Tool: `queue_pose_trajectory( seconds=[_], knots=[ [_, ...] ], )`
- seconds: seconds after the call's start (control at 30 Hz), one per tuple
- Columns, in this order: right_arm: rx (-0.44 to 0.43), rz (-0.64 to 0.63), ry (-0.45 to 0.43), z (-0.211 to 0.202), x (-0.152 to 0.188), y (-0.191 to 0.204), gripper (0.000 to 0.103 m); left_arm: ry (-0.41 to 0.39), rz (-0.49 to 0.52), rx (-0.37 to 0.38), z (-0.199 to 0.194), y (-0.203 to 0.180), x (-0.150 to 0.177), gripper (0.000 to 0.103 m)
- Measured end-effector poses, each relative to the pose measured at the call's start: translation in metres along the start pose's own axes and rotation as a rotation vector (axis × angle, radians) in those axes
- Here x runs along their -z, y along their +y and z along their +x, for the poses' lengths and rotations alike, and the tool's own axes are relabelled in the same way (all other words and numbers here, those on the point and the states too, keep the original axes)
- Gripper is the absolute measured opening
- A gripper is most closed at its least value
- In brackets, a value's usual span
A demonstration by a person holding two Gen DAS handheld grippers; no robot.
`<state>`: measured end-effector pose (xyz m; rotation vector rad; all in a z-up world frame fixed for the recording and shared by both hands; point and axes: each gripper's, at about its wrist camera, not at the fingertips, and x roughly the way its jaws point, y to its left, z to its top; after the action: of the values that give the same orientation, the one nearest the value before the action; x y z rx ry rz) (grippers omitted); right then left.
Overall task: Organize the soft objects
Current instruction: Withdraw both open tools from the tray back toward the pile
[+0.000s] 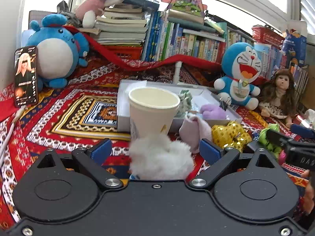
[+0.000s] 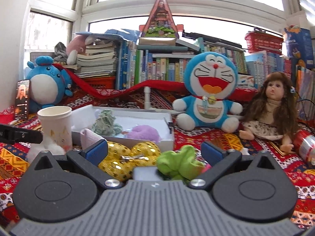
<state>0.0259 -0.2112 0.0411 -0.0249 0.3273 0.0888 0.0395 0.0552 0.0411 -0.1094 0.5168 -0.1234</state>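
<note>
Patterned red cloth (image 1: pixel 65 137), white tray (image 1: pixel 222 120) as landmark. White fluff (image 1: pixel 160 160), before the tray, is framed by the spread left gripper (image 1: pixel 155 149), seemingly for pickup. Right gripper (image 2: pixel 155 152) is also spread, nothing pinched.

Your left gripper (image 1: pixel 155 150) has its blue-padded jaws spread wide, with a fluffy white ball of cotton-like fibre (image 1: pixel 160 158) lying between them, touching neither pad. Just beyond the fluff stands an upright cream paper cup (image 1: pixel 152 111), and behind it lies a shallow white cardboard box (image 1: pixel 123 106) holding a green crinkled scrunchie (image 1: pixel 185 99) and a lilac plush piece (image 1: pixel 213 112). To the right of the cup, a pale pink soft cloth (image 1: pixel 194 131) leans on the box's front wall, beside a shiny gold sequinned scrunchie (image 1: pixel 229 134) and a lime-green fabric piece (image 1: pixel 270 137). Everything sits on a red patterned woven cloth (image 1: pixel 59 133).
</note>
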Motion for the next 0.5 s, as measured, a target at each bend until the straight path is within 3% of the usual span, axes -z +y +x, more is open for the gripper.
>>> queue_pose_trajectory(
  seconds=[0.4, 0.5],
  knots=[
    [0.134, 0.208, -0.015, -0.005, 0.020, -0.044, 0.103, -0.003, -0.015, -0.064, 0.008, -0.001, 0.023, 0.095],
    [0.148, 0.254, -0.006, -0.004, 0.025, -0.052, 0.098, -0.001, -0.005, -0.072, 0.011, -0.004, 0.026, 0.095]
  ],
)
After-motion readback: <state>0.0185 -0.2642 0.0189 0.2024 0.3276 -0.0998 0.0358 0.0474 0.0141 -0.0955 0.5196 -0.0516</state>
